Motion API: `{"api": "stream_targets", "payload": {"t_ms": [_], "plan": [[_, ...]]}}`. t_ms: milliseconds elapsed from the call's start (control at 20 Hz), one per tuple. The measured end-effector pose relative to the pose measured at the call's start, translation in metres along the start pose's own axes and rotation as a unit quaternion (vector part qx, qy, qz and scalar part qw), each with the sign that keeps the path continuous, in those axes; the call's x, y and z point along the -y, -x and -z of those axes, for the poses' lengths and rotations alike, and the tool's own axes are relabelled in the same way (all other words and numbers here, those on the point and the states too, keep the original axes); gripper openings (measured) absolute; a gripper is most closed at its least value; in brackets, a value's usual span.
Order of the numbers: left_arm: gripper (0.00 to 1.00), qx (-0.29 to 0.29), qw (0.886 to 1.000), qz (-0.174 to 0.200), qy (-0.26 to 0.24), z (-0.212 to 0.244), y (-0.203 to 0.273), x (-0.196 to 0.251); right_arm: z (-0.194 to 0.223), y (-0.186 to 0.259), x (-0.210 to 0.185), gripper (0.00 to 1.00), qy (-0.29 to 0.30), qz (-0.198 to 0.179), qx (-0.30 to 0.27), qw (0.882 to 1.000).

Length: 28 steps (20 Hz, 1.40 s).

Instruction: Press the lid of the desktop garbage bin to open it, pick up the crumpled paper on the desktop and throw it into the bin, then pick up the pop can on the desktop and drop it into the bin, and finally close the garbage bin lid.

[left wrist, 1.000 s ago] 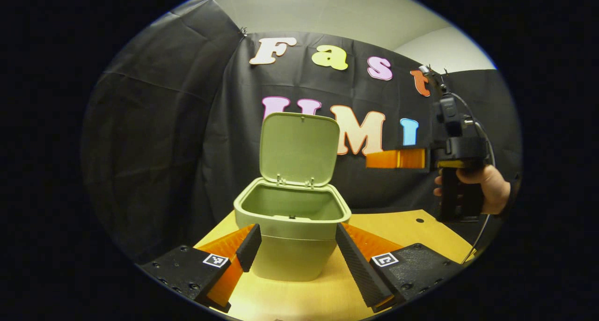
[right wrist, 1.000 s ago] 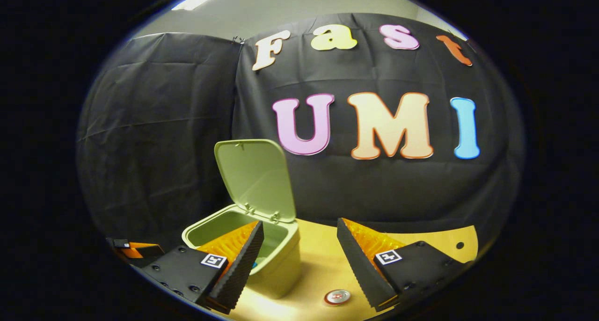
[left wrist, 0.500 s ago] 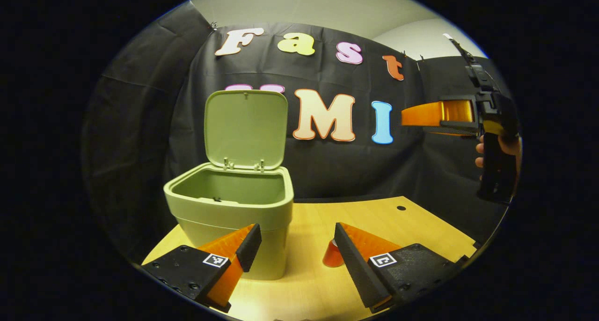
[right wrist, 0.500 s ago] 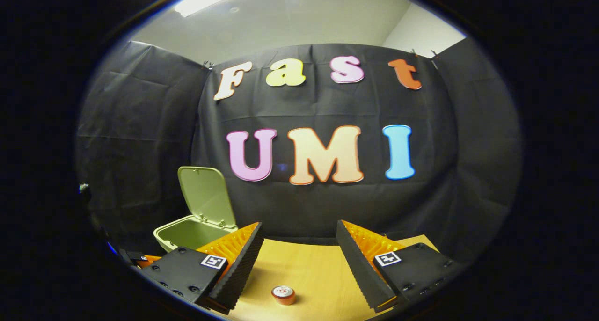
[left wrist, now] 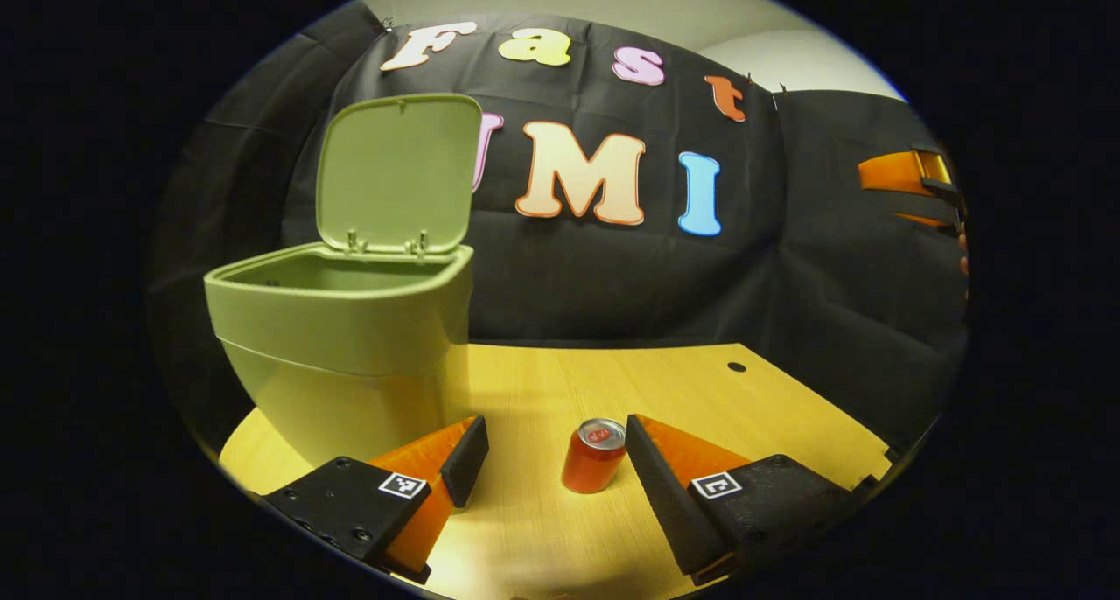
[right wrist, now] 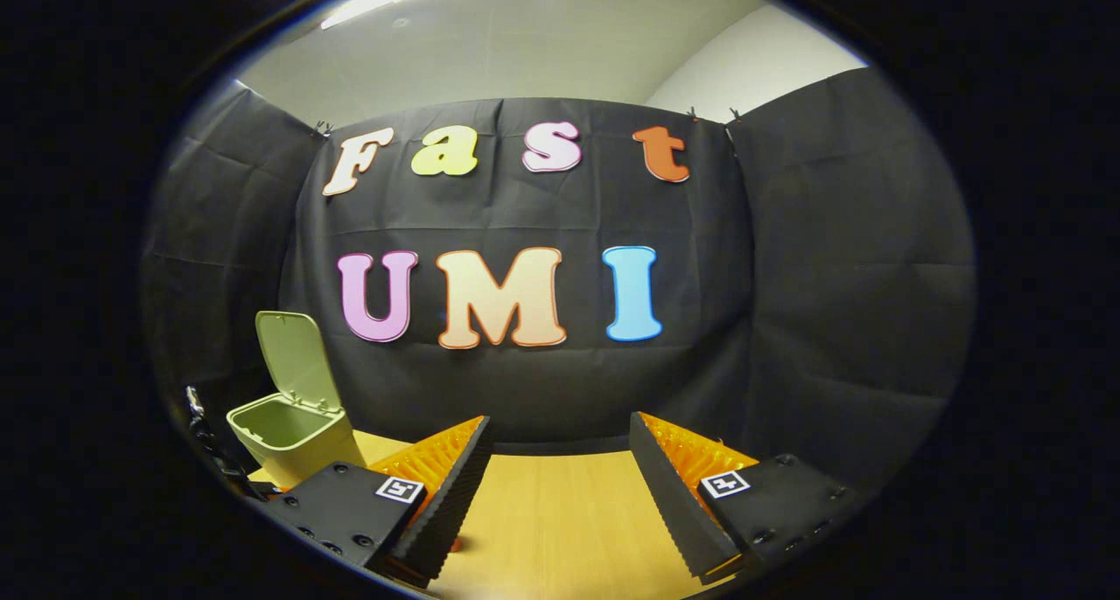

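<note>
Judging by the raised lid (left wrist: pixel 398 171), we have both grippers gaping and empty; the pop can (left wrist: pixel 594 456), lower centre, awaits binning, then closing

Bin open, can upright on desktop.
Pale green plastic desktop garbage bin (left wrist: pixel 341 338) stands ahead-left of the left gripper (left wrist: pixel 547 460), its hinged lid (left wrist: pixel 398 171) raised near vertical. Small red cylindrical pop can (left wrist: pixel 594 456) stands between the spread fingers, nearer the right one, untouched.
</note>
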State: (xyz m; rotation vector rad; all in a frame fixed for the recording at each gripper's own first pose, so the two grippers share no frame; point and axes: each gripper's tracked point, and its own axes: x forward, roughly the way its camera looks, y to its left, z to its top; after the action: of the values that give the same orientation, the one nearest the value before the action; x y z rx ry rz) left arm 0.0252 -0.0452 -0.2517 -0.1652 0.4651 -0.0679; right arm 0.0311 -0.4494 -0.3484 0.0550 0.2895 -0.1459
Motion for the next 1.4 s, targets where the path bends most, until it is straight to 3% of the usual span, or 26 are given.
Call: {"api": "stream_targets", "payload": {"t_ms": [350,650,850,1400], "plan": [[0.94,-0.028,0.999,0.021,-0.016,0.048,-0.043,0.025,0.020,0.000,0.038,0.98,-0.005,0.039,0.004,0.999],[0.95,-0.058,0.997,0.020,-0.041,0.088,-0.074,0.031,0.045,-0.008,0.041,0.99,0.014,0.041,-0.012,0.999],[0.95,-0.056,0.998,0.005,-0.040,0.096,-0.092,0.029,0.068,-0.014,0.047,0.99,0.029,0.040,-0.029,0.998],[0.95,-0.059,0.997,0.007,-0.051,0.113,-0.128,0.028,0.113,-0.027,0.064,0.99,0.025,0.056,-0.069,0.996]]}}
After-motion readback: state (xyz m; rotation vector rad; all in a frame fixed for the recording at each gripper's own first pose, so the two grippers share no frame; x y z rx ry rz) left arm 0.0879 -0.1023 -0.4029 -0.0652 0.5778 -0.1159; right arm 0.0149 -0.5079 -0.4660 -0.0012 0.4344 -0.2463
